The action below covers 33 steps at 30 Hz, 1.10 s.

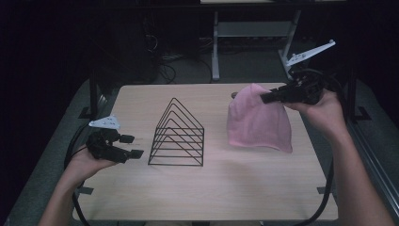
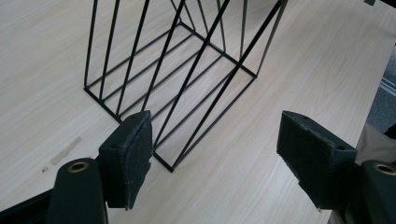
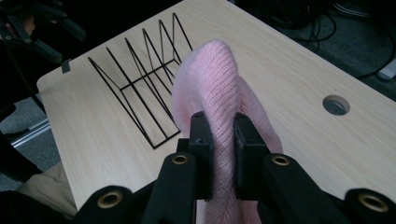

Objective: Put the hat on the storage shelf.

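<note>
Pink knitted beanie (image 1: 258, 120) hangs above the right half of the desk (image 1: 207, 188), pinched at its top by the right gripper (image 1: 268, 98), whose jaws are clamped on a fold of the knit. In the high view the hat drapes down from the grip, its open lower edge close to the wooden surface; whether the hem touches the desk cannot be told. In the right gripper view the beanie (image 3: 219, 93) rises between the two black jaws of the right gripper (image 3: 223, 158) and curves over them. A round cable hole (image 3: 335, 105) sits in the desk off to one side.

Left of the hat, well apart from it, stands a black wire rack (image 1: 178, 134) made of a row of triangular frames on a rectangular base. The left gripper (image 1: 131, 146) is held low at the desk's left edge, just beside the rack, its jaws wide apart and holding nothing. In the left gripper view the rack (image 2: 187, 70) stands on the pale wood just beyond the left gripper (image 2: 215, 140).
</note>
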### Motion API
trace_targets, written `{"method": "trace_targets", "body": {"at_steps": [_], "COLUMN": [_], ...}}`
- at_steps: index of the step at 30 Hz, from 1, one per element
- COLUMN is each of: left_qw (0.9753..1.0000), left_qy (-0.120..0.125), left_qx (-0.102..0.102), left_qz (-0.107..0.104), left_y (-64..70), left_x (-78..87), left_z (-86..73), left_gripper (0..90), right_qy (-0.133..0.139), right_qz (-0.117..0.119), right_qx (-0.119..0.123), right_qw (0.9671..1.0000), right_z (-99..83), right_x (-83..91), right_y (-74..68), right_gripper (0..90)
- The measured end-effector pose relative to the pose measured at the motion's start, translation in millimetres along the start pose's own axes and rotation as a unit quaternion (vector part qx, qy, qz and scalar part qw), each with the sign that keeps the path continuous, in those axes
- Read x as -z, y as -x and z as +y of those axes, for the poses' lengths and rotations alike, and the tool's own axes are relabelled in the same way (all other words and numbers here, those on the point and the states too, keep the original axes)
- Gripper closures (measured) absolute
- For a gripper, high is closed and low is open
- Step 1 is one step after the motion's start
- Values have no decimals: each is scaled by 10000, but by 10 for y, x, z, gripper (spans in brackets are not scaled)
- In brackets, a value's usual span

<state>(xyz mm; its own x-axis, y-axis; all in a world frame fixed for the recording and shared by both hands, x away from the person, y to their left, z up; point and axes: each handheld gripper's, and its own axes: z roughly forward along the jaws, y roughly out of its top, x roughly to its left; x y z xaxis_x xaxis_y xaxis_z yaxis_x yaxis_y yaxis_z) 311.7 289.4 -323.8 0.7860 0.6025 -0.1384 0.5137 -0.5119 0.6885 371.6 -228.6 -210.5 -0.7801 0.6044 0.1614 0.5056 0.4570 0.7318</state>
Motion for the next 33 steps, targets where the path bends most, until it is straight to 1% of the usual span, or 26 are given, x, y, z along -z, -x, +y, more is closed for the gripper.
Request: {"method": "trace_targets", "body": {"at_steps": [6, 7, 8, 11, 12, 15, 18, 20, 23, 24, 26, 27, 30, 33], "left_qw": [10000, 9999, 9999, 9999, 9999, 9998, 9998, 9997, 9995, 9994, 9993, 9992, 9992, 9990], "left_qy": [-52, -56, -53, -44, -57, -9, 16, -16, -73, -43, 11, 16, 68, 65], "left_qx": [-74, -110, -91, -141, -126, -130, -163, -155, -268, -273, -300, -311, -273, -295], "left_qz": [-12, -18, -23, -40, -45, -125, -143, -162, -174, -194, -233, -244, -292, -318], "left_y": [-5, -8, -3, 1, 8, 5, 1, 2, 28, 34, 41, 38, 35, 19], "left_x": [15, 21, 28, 41, 47, 60, 65, 66, 75, 78, 95, 101, 111, 112], "left_z": [99, 113, 124, 161, 174, 211, 255, 288, 355, 370, 403, 415, 439, 460], "left_gripper": [269, 269, 269, 269, 268, 269, 269, 269, 269, 269, 269, 270, 270, 269], "right_qy": [28, 33, 43, 82, 87, 82, 86, 110, 140, 158, 164, 178, 215, 233], "right_qz": [70, 77, 89, 139, 149, 195, 245, 260, 275, 282, 290, 301, 336, 377], "right_qx": [147, 171, 198, 284, 305, 367, 412, 457, 511, 562, 564, 606, 665, 751], "right_qw": [9999, 9998, 9998, 9995, 9994, 9991, 9988, 9986, 9982, 9979, 9979, 9976, 9970, 9962], "right_z": [166, 196, 226, 325, 347, 433, 513, 562, 632, 658, 698, 721, 798, 895], "right_x": [15, 17, 17, 9, 5, -15, -32, -41, -46, -51, -54, -56, -54, -64], "right_y": [-94, -115, -136, -202, -215, -265, -304, -324, -361, -371, -387, -392, -433, -495], "right_gripper": [801, 801, 801, 801, 801, 801, 801, 801, 801, 801, 801, 801, 801, 801]}}
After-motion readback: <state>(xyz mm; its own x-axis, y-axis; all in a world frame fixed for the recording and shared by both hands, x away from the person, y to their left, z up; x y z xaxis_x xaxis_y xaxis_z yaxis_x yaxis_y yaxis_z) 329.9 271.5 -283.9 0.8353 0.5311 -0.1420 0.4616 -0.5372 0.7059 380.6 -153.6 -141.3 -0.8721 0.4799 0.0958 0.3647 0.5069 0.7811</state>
